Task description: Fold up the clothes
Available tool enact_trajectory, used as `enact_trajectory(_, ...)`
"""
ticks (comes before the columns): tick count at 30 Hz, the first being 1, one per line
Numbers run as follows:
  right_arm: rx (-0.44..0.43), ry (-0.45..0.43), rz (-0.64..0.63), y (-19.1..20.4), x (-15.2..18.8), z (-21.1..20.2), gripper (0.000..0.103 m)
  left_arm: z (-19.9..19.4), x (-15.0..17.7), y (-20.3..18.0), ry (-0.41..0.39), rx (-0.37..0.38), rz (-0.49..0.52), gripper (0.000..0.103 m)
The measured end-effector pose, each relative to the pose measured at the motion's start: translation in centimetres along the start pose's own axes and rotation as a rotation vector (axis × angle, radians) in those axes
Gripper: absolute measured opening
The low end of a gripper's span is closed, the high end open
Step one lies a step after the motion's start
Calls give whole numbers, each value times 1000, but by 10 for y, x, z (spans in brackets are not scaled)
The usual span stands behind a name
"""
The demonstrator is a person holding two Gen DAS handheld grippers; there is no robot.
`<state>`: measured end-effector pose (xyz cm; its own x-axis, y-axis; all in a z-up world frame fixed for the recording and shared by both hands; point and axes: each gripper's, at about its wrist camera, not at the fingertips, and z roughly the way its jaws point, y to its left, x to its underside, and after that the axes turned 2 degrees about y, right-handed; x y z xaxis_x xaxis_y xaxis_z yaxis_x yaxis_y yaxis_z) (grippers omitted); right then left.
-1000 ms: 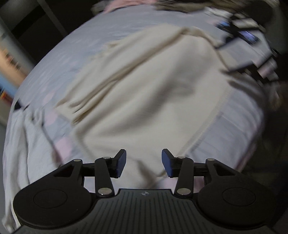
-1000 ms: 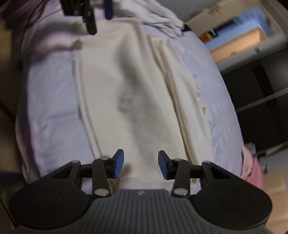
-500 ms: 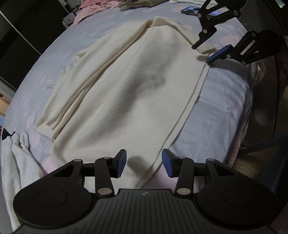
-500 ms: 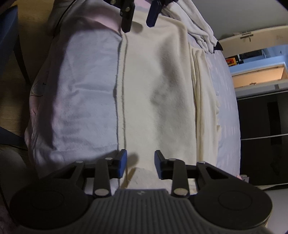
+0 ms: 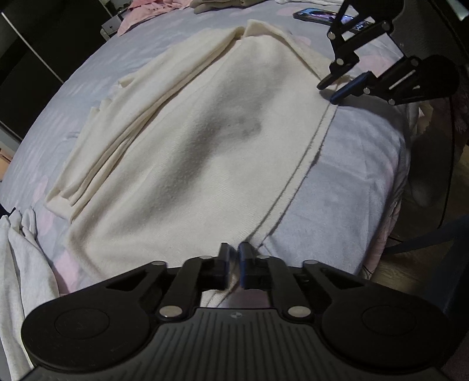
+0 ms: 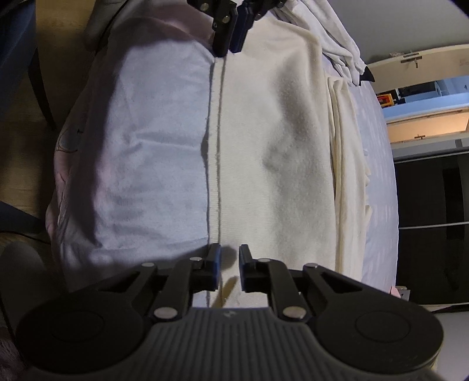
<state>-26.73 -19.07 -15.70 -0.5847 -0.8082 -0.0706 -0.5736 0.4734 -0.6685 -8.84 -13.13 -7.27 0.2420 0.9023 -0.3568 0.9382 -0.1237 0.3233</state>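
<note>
Your left gripper had its jaws pinched shut on the near hem corner of the cream garment, which lay flat on the bed. Farther along that hem, your right gripper was closing its jaws around the other corner. The cloth looked soft and light, likely to sag between grips.

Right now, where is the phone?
In the left wrist view the phone lies at the top right on the lilac bedcover, beyond the cream garment, behind the right gripper.
</note>
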Motion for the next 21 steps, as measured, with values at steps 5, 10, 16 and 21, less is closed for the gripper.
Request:
enact_trajectory(5,11,-2,-23,5,2,-2,20,-11,0,6,-32,-16,-36,0)
enact_trajectory(10,9,4,-18,5,3,-1,21,-22,3,15,-62,9,-118,0)
enact_trajectory(16,21,-29,-19,7,-1,-7,26,-36,6,30,-112,48,-224,0)
enact_trajectory(21,32,-3,10,8,0,-8,18,-37,5,30,-109,52,-225,0)
